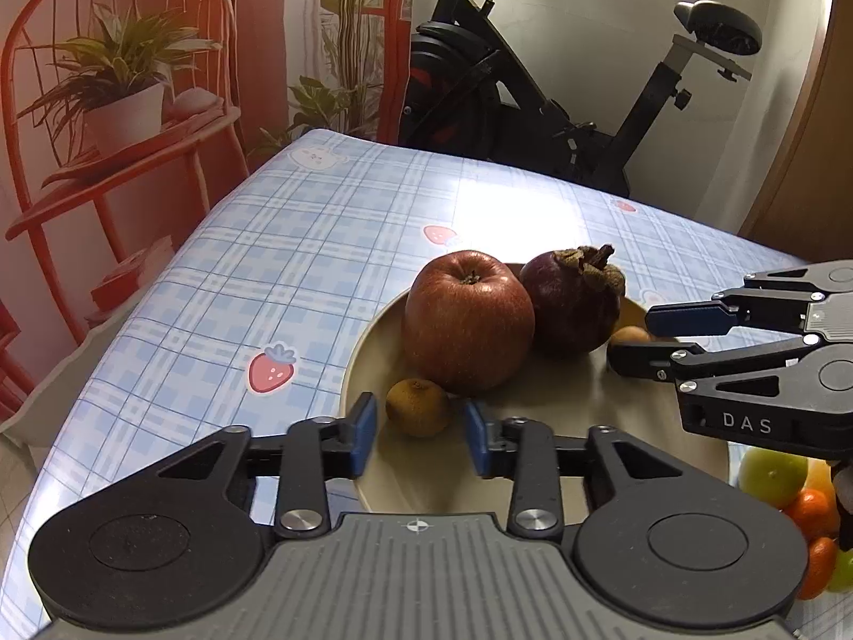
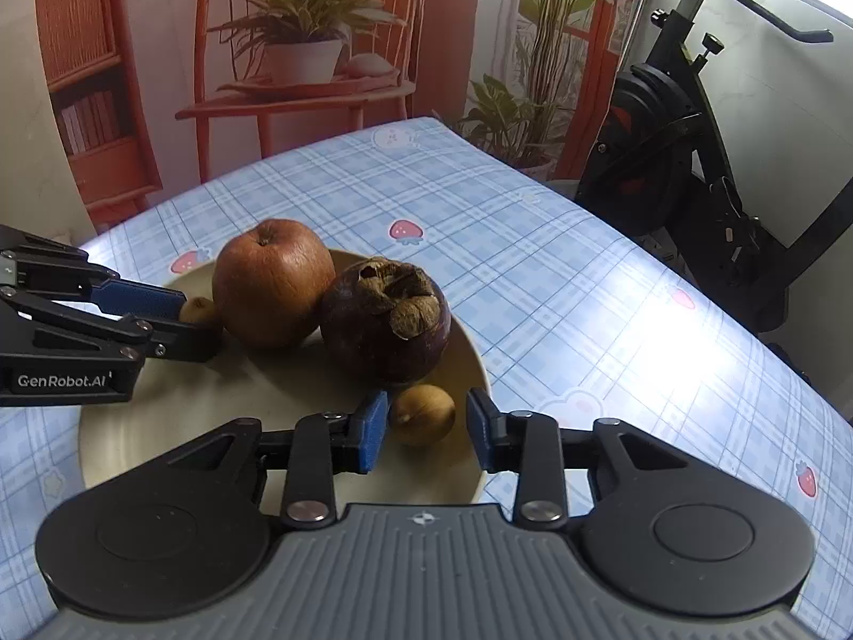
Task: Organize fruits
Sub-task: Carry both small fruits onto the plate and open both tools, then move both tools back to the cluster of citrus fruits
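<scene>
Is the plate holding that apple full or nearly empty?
Partly filled: the plate holds an apple, a mangosteen and two small brown fruits, with bare surface left.

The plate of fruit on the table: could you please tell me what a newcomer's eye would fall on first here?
The red apple and the dark mangosteen stand out first, side by side and apparently touching at the middle of the beige plate. Next come two small brown fruits on the plate: one between the open fingers of the left gripper, the other between those of the right gripper.
</scene>
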`<state>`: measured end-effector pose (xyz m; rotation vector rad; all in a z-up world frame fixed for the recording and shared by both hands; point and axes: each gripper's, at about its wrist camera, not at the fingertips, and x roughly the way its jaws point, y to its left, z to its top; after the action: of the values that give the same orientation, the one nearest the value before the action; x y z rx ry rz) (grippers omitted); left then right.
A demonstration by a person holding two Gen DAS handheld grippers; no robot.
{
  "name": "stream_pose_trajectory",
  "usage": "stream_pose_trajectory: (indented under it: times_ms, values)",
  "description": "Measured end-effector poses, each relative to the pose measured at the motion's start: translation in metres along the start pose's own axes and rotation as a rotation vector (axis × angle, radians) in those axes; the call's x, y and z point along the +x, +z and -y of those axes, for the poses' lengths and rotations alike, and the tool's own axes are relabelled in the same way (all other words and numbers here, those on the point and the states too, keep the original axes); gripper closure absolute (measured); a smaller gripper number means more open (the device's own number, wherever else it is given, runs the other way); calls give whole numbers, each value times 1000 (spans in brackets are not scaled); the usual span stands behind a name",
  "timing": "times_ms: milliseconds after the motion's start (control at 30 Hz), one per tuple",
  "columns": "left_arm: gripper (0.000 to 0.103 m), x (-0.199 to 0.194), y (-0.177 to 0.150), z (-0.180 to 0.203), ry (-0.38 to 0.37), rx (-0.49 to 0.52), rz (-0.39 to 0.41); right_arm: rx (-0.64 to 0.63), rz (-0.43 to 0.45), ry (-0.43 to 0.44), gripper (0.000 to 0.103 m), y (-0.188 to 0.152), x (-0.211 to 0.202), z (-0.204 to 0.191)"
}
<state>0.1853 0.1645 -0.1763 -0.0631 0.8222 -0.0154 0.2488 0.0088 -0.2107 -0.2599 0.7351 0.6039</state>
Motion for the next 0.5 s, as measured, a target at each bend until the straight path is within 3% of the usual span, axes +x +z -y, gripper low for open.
stream_pose_trajectory:
  times_ms: [267, 500]
  values:
    - [48, -24, 6, 15, 29, 31, 45, 99, 93, 19, 65, -11, -51, 19]
    - [48, -38, 11, 41, -56, 32, 50, 212, 139, -21, 65, -38, -97, 49]
